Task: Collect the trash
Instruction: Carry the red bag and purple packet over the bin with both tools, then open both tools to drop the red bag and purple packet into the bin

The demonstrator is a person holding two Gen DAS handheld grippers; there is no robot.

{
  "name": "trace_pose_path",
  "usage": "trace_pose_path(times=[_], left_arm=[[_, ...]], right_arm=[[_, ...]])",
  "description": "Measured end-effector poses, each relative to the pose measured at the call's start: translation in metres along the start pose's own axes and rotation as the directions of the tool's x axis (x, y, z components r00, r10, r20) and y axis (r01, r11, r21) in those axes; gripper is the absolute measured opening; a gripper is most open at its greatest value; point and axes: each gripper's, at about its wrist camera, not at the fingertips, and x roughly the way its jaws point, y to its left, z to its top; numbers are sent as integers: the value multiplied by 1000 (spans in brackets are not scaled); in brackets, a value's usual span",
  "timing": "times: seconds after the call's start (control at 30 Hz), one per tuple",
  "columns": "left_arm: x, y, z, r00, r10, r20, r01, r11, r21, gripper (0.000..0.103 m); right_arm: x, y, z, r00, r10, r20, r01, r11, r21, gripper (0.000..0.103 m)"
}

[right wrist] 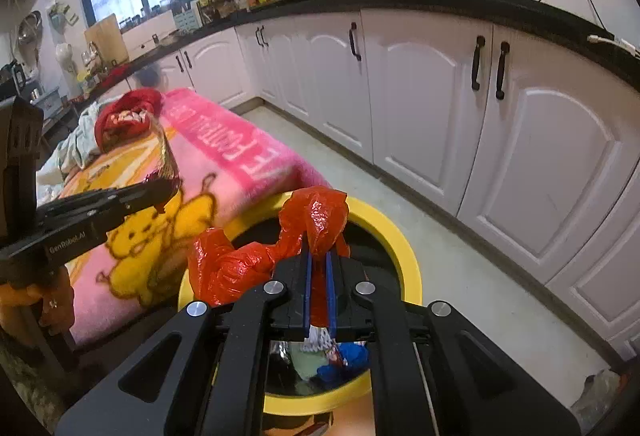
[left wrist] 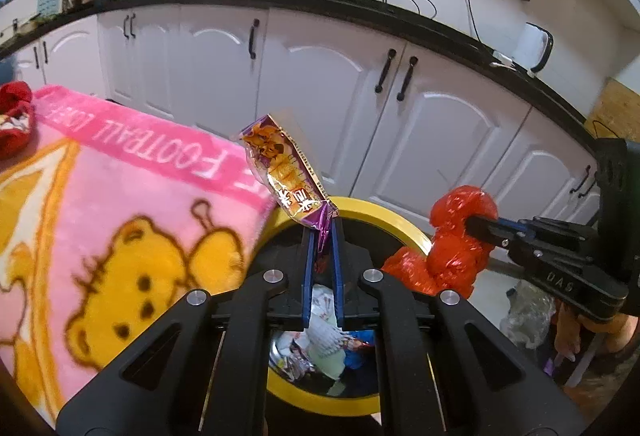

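My left gripper (left wrist: 323, 232) is shut on the purple end of a snack wrapper (left wrist: 282, 176), which sticks up above the yellow-rimmed trash bin (left wrist: 384, 220). From the right wrist view the same left gripper (right wrist: 162, 192) comes in from the left with the wrapper (right wrist: 164, 152) standing edge-on. My right gripper (right wrist: 319, 256) is shut on a crumpled red plastic bag (right wrist: 256, 260) over the bin's yellow rim (right wrist: 396, 236). The left wrist view has that right gripper (left wrist: 476, 226) at the right, clamped on the red bag (left wrist: 452, 252). Paper and wrapper scraps lie inside the bin (left wrist: 320, 348).
A pink blanket with a yellow bear print (left wrist: 120, 220) covers a surface left of the bin, with a red cloth (right wrist: 128, 112) on it. White kitchen cabinets (right wrist: 440, 96) run behind under a black counter. Clear plastic litter (left wrist: 528, 312) lies on the floor at the right.
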Motion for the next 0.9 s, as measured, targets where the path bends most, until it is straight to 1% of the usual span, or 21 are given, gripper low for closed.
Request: trace_pose_path(times=[0.13,0.53,0.83,0.9], left_arm=[[10,-2,-5,1000,-14,-24,14,1000,5,4],[29,-5,-15,997,-31,-72,32,999,19,6],[40,-2,-21,994,-28,-103,31,999,26,8],[41,-2,-22,993,-26,-111,29,999,25,10]], right_arm=[[8,-3,-7,999,5,-33,-5,1000,7,6],[25,-5,-21,995,39,-90,-36,999,34,8],[33,-10,-25,992,60,-110,-53,997,64,9],[34,-11,-27,991,69,-117,-61,996,71,10]])
